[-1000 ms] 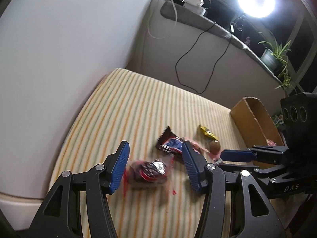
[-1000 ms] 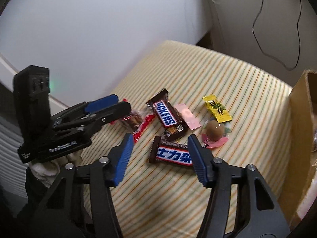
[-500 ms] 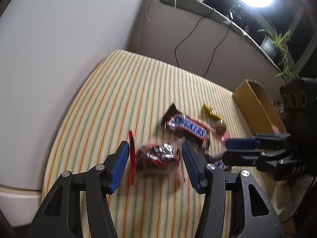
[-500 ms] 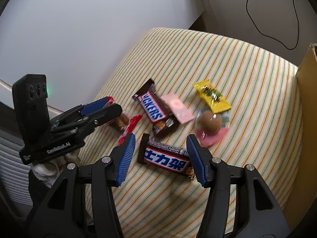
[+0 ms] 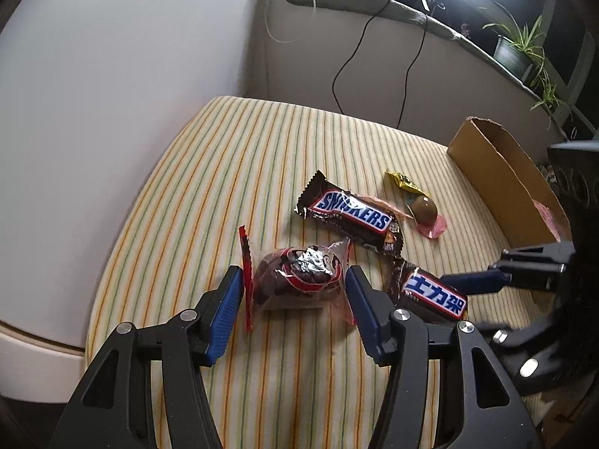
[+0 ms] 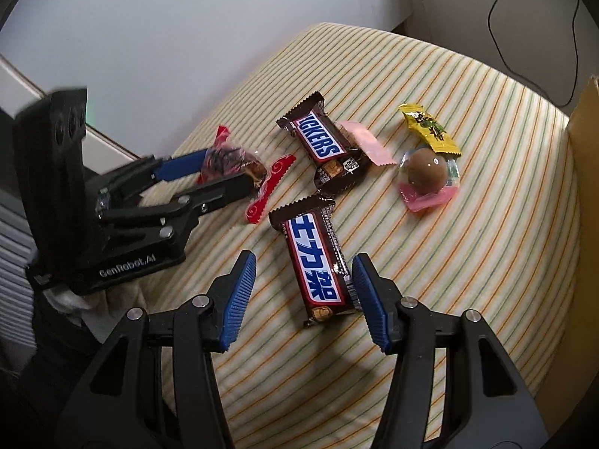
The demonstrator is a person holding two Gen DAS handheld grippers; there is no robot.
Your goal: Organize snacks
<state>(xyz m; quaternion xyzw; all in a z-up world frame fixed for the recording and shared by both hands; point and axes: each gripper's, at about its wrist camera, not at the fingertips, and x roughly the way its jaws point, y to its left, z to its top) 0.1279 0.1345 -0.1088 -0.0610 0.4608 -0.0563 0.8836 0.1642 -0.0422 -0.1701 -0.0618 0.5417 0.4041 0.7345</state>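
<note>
Our left claw (image 5: pixel 292 295) is opening around the clear-wrapped snack (image 5: pixel 297 277), its pads seemingly not pressing. Our right claw (image 6: pixel 303 295) stands half open, straddling the Chinese-labelled bar (image 6: pixel 318 265), ready to carry both to the cardboard box (image 5: pixel 498 176).

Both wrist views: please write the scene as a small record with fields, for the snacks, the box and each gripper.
surface: striped cushion
left gripper: jaws opening, around the clear-wrapped cake, pads not pressing
right gripper: open, astride the bar with Chinese print
other snacks: Snickers bar lying on a pink packet; yellow packet; chocolate ball in clear wrap
cardboard box: at the cushion's edge, something pink inside
</note>
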